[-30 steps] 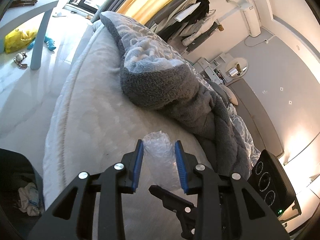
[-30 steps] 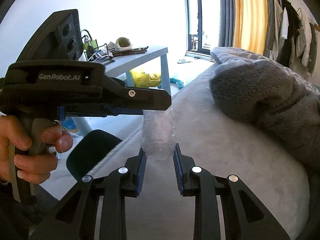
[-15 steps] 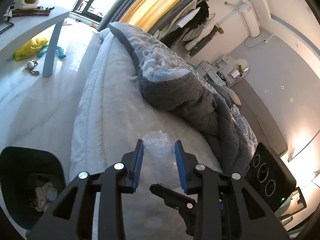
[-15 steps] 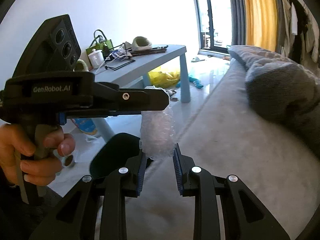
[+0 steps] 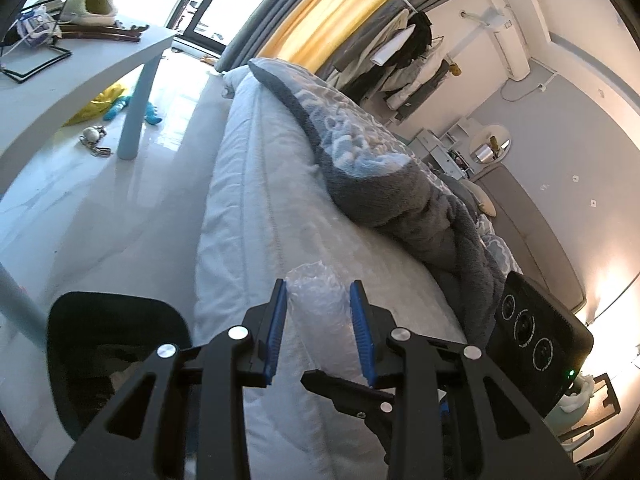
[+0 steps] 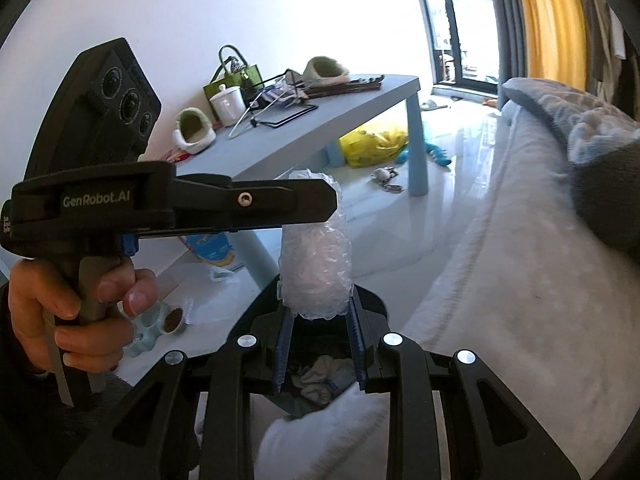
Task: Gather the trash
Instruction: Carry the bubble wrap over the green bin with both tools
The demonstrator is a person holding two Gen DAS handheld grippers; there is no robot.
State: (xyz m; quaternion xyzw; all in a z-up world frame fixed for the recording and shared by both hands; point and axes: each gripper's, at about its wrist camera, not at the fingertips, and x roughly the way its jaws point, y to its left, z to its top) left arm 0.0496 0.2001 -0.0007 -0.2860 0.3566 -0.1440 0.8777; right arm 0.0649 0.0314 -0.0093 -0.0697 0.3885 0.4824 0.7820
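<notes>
Bubble wrap point(image 5: 318, 304) is sitting rolled between the blue pads of my left gripper point(image 5: 319, 330), which I am pressing onto it from both sides. Beyond it in this view the bed point(image 5: 244, 200) is running away toward the far curtains, and the black trash bin point(image 5: 100, 344) is waiting on the floor at near left, beside the mattress edge.

From the right wrist I am seeing the same roll hanging below the left gripper's jaw, end down between my right gripper's point(image 6: 319, 340) fingers, which are standing spread and, as far as I can tell, not squeezing it. The bin's mouth, with crumpled rubbish inside, is lying directly under the roll.

I am judging this the drop-off step: the next move calls for lowering slightly over the opening and releasing the left grip so the wrap falls in.
</notes>
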